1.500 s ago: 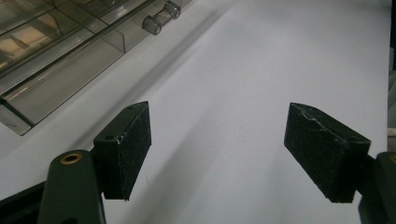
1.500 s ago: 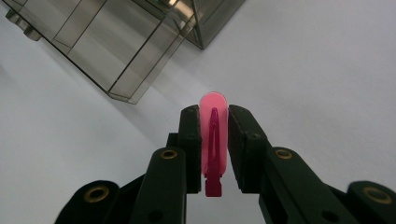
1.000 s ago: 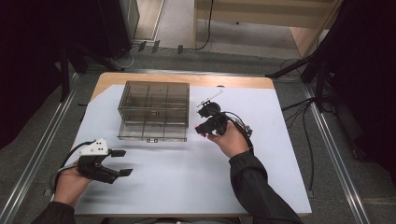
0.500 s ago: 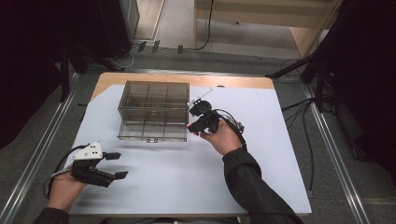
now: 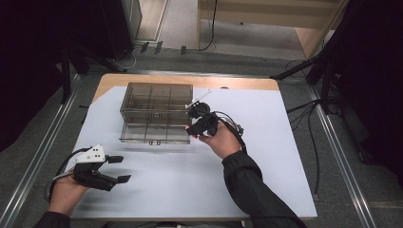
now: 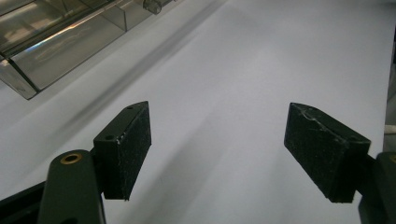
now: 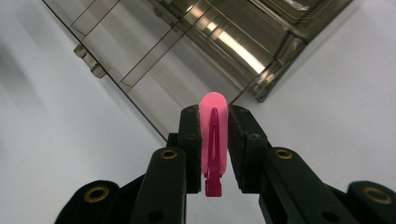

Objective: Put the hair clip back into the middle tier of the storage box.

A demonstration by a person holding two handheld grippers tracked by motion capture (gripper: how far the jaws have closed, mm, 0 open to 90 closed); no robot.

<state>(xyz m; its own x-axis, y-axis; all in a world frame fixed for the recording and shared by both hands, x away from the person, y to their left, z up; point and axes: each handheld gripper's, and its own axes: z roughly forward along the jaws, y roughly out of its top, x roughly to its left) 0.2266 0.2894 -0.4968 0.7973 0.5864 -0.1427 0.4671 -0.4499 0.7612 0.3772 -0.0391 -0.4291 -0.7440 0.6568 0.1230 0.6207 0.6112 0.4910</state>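
A smoky clear compartment box (image 5: 157,111) stands on the white sheet at the back left of the table. My right gripper (image 5: 191,126) hovers at the box's front right corner, shut on a small pink clip-like piece (image 7: 214,140) that stands upright between the pads; the box (image 7: 210,42) lies just beyond the jaws. Near the table's front left my left gripper (image 5: 122,169) is held open over bare sheet, with nothing between its pads (image 6: 126,144). A corner of the box (image 6: 56,42) shows at the upper left of the left gripper view.
The white sheet (image 5: 266,161) covers most of the wooden table (image 5: 228,81). Metal rails (image 5: 342,156) run along both sides on the floor, with cables and stand legs at the right. A latch (image 5: 153,142) sits on the box's front edge.
My right hand has carried the pink piece leftwards, up to the box's front right corner. The left hand has stayed about where it was.
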